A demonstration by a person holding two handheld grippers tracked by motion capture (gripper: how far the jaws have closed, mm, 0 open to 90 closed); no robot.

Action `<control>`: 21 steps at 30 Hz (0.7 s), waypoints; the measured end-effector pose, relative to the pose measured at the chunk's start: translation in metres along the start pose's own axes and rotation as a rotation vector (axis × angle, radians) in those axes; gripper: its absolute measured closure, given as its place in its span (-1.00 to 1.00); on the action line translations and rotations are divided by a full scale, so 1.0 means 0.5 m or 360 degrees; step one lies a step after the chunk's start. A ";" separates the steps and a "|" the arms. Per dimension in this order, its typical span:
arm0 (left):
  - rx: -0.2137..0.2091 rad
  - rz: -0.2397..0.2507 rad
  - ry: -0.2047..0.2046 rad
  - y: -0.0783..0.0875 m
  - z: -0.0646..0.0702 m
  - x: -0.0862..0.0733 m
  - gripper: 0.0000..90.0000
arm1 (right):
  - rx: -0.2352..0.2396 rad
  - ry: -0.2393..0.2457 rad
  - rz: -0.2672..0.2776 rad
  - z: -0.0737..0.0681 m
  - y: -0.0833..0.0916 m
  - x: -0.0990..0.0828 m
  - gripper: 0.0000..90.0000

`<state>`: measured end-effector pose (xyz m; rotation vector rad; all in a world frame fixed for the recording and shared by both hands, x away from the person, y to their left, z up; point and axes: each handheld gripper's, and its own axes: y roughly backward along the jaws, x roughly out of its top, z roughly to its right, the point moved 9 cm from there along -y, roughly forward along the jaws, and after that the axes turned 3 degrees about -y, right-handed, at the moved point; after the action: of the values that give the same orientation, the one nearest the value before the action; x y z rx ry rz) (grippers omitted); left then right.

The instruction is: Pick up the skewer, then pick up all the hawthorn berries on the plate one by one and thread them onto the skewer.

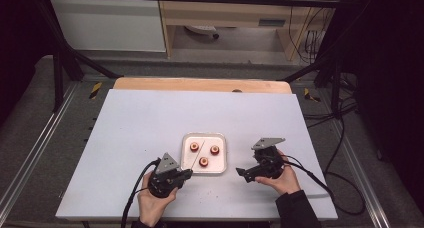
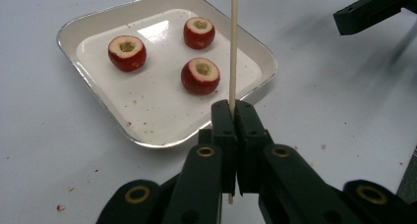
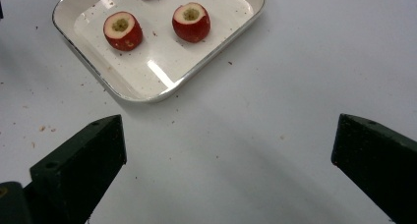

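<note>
A white table (image 1: 150, 128) stands on a grey floor, with a wooden bench and cabling beyond its far edge. Fine reddish crumbs are scattered over the tabletop near the person's side.

A white tray (image 2: 91, 25) with a silvery rim sits near the front middle of the table, between the two grippers. Inside it lie three red fruit pieces (image 2: 200, 75), each cored, with a pale cut top facing up; they rest apart from one another and none touches the tray wall.

The left gripper (image 2: 233, 111) is held just beside the tray's near left corner. Its jaws are pressed together on a thin wooden skewer (image 2: 233, 47), clamped near its lower end. The skewer rises from the jaws and extends over the tray's edge; in the left gripper view it passes just beside the nearest fruit piece without touching it.

The right gripper (image 3: 228, 150) is held to the right of the tray, resting low over bare table. Its jaws are spread wide with nothing between them, and they point toward the tray's corner.
</note>
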<state>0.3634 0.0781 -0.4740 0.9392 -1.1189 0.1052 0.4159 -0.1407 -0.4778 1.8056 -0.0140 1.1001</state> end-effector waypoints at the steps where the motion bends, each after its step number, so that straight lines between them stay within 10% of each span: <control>1: 0.0001 0.0006 0.0008 0.000 -0.001 -0.001 0.97 | 0.0001 -0.0004 -0.0009 -0.002 -0.002 0.004 -0.98; 21: -0.0002 0.0047 0.0037 0.000 -0.012 -0.019 0.97 | 0.0050 0.0125 -0.0146 -0.039 -0.057 0.084 -0.93</control>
<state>0.3631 0.0856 -0.4822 0.9187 -1.1113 0.1390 0.4407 -0.0934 -0.4677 1.7715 0.1322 1.1106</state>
